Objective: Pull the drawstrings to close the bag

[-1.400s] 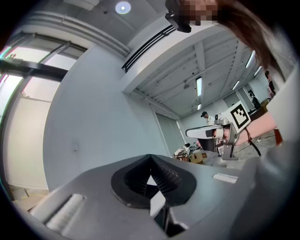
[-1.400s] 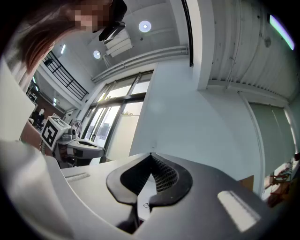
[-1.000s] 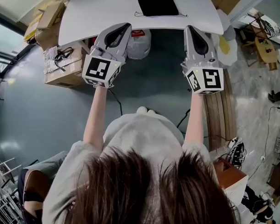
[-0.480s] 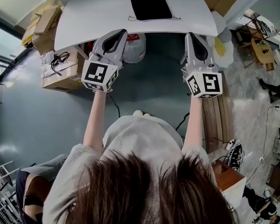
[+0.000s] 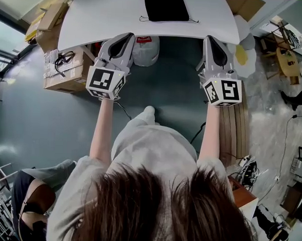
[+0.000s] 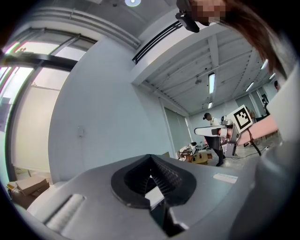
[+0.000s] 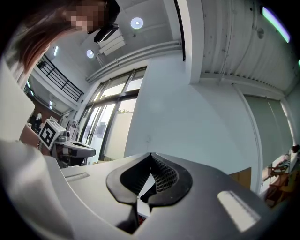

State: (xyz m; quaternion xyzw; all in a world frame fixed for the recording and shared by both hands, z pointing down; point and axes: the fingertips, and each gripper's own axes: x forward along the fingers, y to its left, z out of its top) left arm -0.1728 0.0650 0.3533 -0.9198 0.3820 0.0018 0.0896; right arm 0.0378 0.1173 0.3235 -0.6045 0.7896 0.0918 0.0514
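Note:
A black drawstring bag (image 5: 166, 7) lies flat on the white table (image 5: 95, 19) at the far edge of the head view, with a thin cord end showing at each lower corner. My left gripper (image 5: 125, 37) and right gripper (image 5: 213, 40) are held at the table's near edge, short of the bag and apart from it. Both point upward, so their own cameras see walls and ceiling. The left gripper (image 6: 151, 169) and the right gripper (image 7: 151, 161) are shut with nothing between the jaws.
Cardboard boxes (image 5: 63, 70) stand under the table's left side, and a white plastic bag (image 5: 146, 48) sits under its middle. Wooden planks (image 5: 235, 125) lie on the floor at the right. Another person sits at the lower left (image 5: 34, 197).
The person's foot has stepped forward toward the table. Both grippers have kept their place at the table edge and stayed shut.

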